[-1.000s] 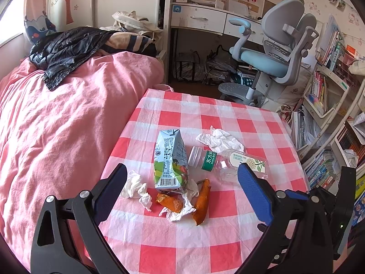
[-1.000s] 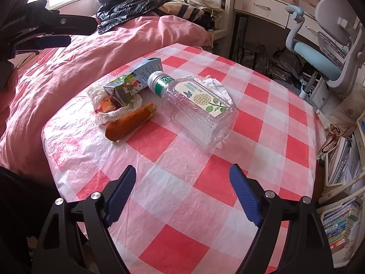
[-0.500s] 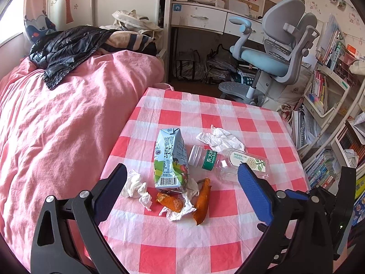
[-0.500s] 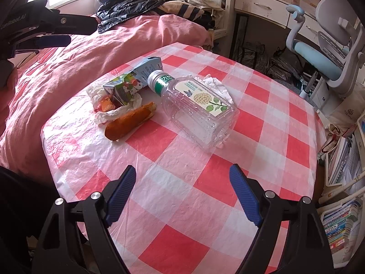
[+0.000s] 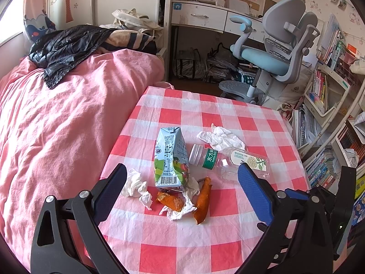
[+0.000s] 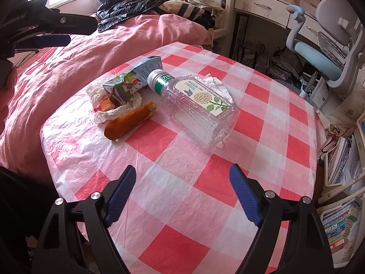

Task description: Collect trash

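Left gripper gaped wide and empty above the table, carton lay left of bottle with green "东方树叶" label, peel near, tissue seen only from left, right gripper wide, empty.

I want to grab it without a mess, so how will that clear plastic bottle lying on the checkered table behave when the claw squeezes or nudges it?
The clear bottle looks empty, so it is probably light and may skid on the glossy tablecloth. Its thin walls will likely buckle under a squeeze. Its flat-sided body should resist rolling, though a nudge could spin it.
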{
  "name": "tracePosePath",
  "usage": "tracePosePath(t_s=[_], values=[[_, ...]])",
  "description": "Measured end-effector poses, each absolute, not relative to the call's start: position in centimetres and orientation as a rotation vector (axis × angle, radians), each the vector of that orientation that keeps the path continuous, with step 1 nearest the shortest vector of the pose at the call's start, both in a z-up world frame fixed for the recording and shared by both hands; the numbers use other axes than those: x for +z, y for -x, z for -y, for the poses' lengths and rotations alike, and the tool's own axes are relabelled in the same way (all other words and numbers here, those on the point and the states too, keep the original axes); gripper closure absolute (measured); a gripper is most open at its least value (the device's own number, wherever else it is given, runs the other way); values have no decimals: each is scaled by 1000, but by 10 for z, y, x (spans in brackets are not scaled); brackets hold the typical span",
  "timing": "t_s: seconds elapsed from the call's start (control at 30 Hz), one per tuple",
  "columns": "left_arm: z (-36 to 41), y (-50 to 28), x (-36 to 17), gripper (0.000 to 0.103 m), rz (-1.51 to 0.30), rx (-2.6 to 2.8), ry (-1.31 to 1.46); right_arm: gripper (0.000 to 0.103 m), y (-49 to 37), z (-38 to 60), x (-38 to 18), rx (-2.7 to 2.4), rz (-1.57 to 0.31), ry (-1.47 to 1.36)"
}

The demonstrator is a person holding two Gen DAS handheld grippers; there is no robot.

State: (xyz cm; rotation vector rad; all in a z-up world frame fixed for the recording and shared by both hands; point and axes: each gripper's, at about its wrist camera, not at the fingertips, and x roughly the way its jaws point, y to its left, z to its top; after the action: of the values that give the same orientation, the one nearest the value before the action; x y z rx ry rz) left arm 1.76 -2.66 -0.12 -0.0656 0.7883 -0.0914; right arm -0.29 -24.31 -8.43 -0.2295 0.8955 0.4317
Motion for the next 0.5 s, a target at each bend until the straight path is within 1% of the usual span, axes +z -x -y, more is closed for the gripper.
tracePosePath(t_s=[0.5], values=[[26, -19, -1, 8, -790, -91, 65, 22, 3, 242, -85, 431, -895, 231]])
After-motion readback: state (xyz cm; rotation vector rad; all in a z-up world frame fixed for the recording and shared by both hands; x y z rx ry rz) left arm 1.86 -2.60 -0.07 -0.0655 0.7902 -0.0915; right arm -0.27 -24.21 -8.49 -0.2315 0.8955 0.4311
